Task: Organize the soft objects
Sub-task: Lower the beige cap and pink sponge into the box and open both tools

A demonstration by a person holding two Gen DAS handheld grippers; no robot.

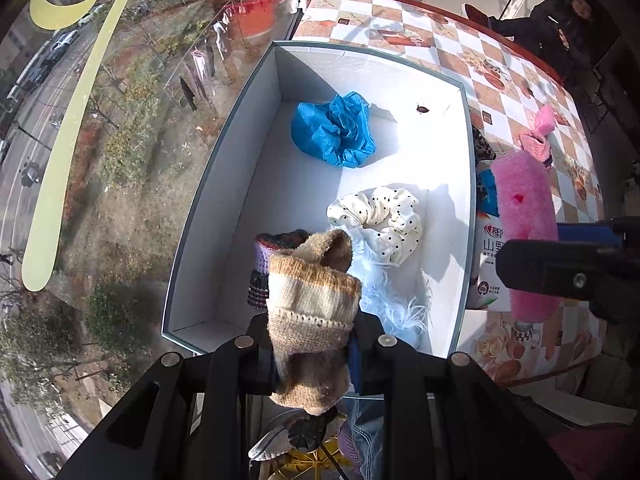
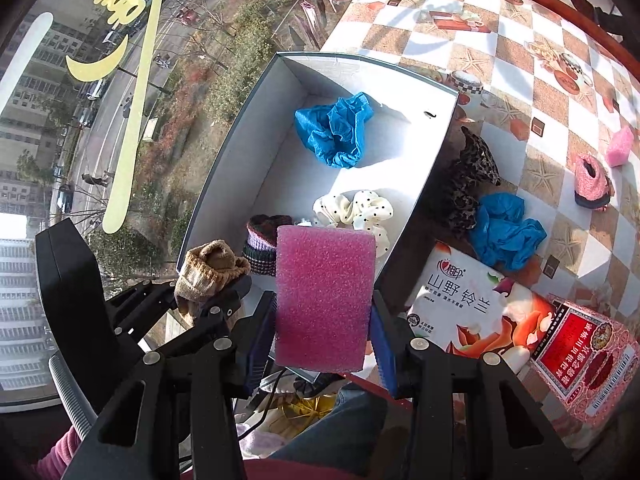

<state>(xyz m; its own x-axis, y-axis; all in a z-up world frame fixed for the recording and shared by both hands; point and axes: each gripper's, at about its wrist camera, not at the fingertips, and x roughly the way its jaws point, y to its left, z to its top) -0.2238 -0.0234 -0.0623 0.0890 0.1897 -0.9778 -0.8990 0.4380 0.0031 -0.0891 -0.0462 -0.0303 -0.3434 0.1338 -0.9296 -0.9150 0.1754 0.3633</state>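
Note:
My left gripper (image 1: 312,356) is shut on a tan knitted sock (image 1: 312,304), held above the near end of a white open box (image 1: 464,184). Inside the box lie a blue crumpled cover (image 1: 334,130), a white polka-dot scrunchie (image 1: 380,220), a striped knitted piece (image 1: 264,264) and some pale blue fluff (image 1: 396,300). My right gripper (image 2: 322,344) is shut on a pink foam block (image 2: 324,300), held over the box's (image 2: 434,152) near right corner. The same pink foam block (image 1: 524,224) shows at the right of the left wrist view, and the sock (image 2: 208,272) at the left of the right wrist view.
On the checkered tablecloth (image 2: 520,60) right of the box lie a leopard-print scrunchie (image 2: 472,184), a second blue cover (image 2: 506,232), a pink knitted sock (image 2: 592,180), a small pink foam piece (image 2: 620,152), a tissue pack (image 2: 476,304) and a red carton (image 2: 588,360). A window lies left.

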